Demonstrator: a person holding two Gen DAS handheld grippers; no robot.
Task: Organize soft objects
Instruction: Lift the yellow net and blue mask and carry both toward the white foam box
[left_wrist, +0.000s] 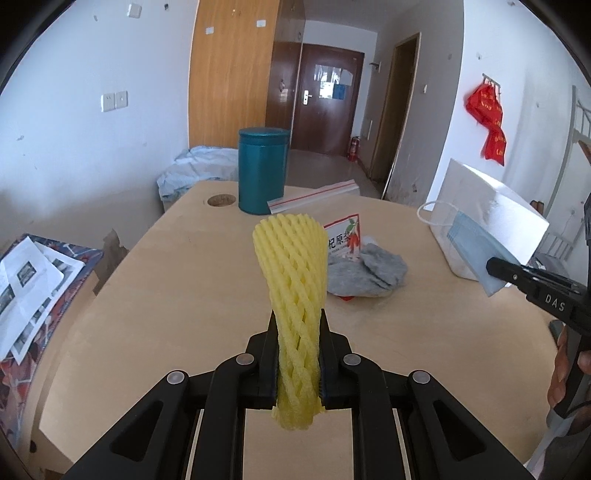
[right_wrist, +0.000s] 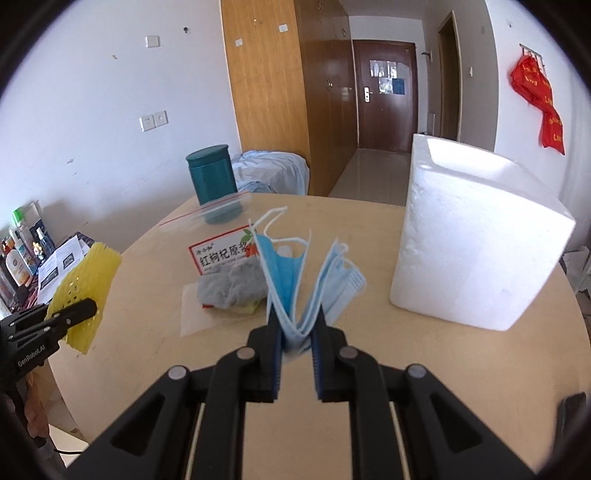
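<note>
Left gripper (left_wrist: 298, 321) is clamped on a yellow foam net sleeve (left_wrist: 293, 266), held clear of the table (left_wrist: 184, 295) at frame centre of the left wrist view. Right gripper (right_wrist: 295, 325) is pinched on a bunch of blue face masks (right_wrist: 295, 280) at their folded lower edge, also off the table, centre of the right wrist view.

Risks, judged: the masks are several loose layers fanning out above the pinch; an outer one could slide free if the grip catches only the inner folds. Ear loops dangle at the upper left of the bunch and could snag on the grey cloth (right_wrist: 231, 290) or the red-and-white packet (right_wrist: 221, 254) just behind. The foam sleeve is squashed thin at the pads and flares wide on top; being springy and light, it may tip or pop out on a quick swing.

Sleeve: pale yellow, diamond mesh, twisted at the waist. Masks: light blue, pleated, white loops. White foam box (right_wrist: 476, 236) stands right of the masks; teal canister (right_wrist: 214, 181) far back.
</note>
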